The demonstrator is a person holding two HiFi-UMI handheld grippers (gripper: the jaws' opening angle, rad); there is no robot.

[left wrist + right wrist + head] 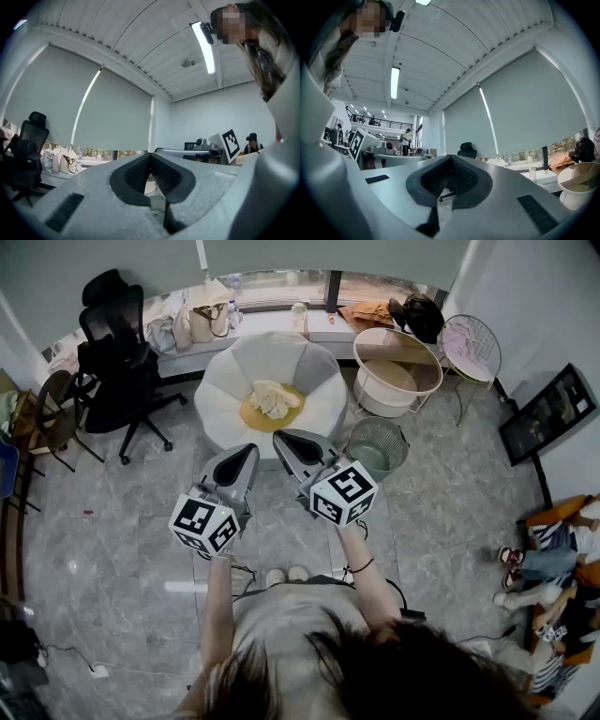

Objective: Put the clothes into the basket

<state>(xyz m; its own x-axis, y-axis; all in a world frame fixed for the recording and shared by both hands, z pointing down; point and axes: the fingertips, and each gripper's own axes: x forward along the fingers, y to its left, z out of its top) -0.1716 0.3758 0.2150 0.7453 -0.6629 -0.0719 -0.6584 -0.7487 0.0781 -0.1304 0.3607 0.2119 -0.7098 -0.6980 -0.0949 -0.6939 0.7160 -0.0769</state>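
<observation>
on the chair (pixel 314 367), at its yellow centre, lie the clothes (pixel 273 397). right of the chair, on the floor, stands the wire basket (pixel 379 421). short of the chair, left gripper (pixel 249 450) and right gripper (pixel 280 438) hover side by side, jaws clenched, nothing between them.

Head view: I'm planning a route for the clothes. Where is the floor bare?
Bare floor lies between the office chair and the white seat, and right of the wire basket. Crowded: the basket stands close by the seat and the round white tub.
</observation>
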